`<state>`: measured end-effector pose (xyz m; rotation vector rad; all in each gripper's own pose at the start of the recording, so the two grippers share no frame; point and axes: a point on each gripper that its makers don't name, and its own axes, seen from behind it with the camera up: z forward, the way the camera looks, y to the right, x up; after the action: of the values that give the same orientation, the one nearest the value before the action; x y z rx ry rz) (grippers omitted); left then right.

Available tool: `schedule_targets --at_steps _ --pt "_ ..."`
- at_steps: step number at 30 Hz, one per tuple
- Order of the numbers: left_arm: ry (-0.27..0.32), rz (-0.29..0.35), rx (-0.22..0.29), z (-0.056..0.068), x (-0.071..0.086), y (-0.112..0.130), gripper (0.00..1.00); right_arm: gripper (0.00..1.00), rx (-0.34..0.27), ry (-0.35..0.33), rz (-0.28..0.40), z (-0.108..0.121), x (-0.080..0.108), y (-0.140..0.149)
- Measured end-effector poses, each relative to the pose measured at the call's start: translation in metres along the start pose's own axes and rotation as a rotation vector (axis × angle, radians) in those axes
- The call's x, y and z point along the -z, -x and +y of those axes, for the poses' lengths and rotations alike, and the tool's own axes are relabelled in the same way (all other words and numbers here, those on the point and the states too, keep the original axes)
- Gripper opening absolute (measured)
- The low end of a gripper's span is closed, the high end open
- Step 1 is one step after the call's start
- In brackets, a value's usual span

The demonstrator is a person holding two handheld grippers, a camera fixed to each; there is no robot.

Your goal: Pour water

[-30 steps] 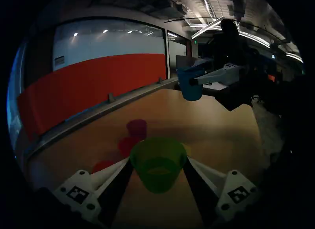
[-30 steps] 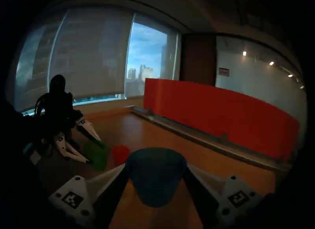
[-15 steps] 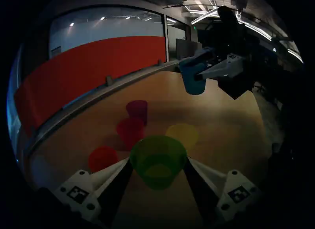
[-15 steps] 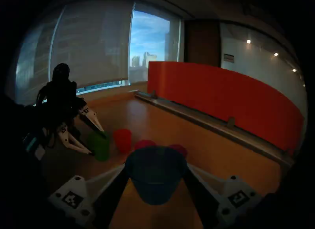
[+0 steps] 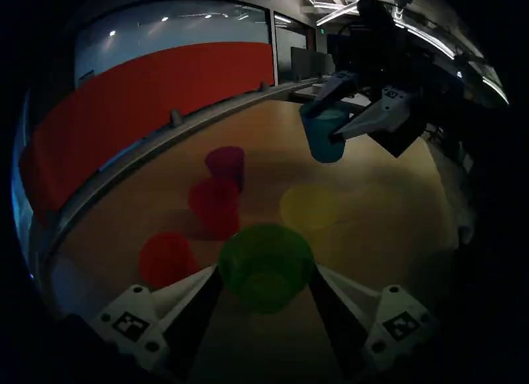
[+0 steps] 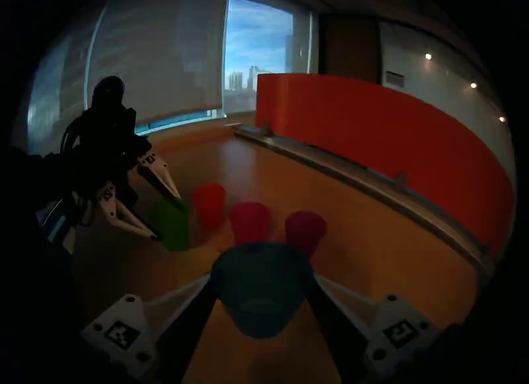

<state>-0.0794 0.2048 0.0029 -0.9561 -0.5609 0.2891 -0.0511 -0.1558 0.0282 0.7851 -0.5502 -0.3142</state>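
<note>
My left gripper [image 5: 266,278] is shut on a green cup [image 5: 266,265], held upright over the wooden table [image 5: 383,192]. Across the table, the right gripper [image 5: 334,119] holds a blue cup [image 5: 324,133] in the air. In the right gripper view, my right gripper [image 6: 262,298] is shut on that blue cup [image 6: 262,288], upright, with a little liquid showing at its bottom. Farther off to the left, the left gripper [image 6: 162,209] holds the green cup [image 6: 170,224].
On the table stand a purple cup [image 5: 225,164], a red cup [image 5: 215,205], an orange-red cup [image 5: 165,258] and a yellow cup [image 5: 309,209]. A red partition [image 5: 145,100] with a metal rail runs along the table's far edge. A person's dark shape [image 6: 99,153] holds the left gripper.
Both views have tipped downward toward the table, so the standing cups have come fully into sight. The blue cup has drawn a little closer to the green one. Both grips are unchanged.
</note>
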Motion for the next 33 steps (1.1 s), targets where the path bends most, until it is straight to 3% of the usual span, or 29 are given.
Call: schedule_targets --at_steps 13,33 --pt "0.01 -0.035 0.005 -0.004 -0.01 0.011 0.87 0.92 -0.013 -0.021 -0.091 0.001 -0.016 0.033" --pt "0.018 -0.053 0.012 -0.007 -0.02 0.022 0.87 0.92 -0.012 -0.028 -0.142 0.001 -0.026 0.06"
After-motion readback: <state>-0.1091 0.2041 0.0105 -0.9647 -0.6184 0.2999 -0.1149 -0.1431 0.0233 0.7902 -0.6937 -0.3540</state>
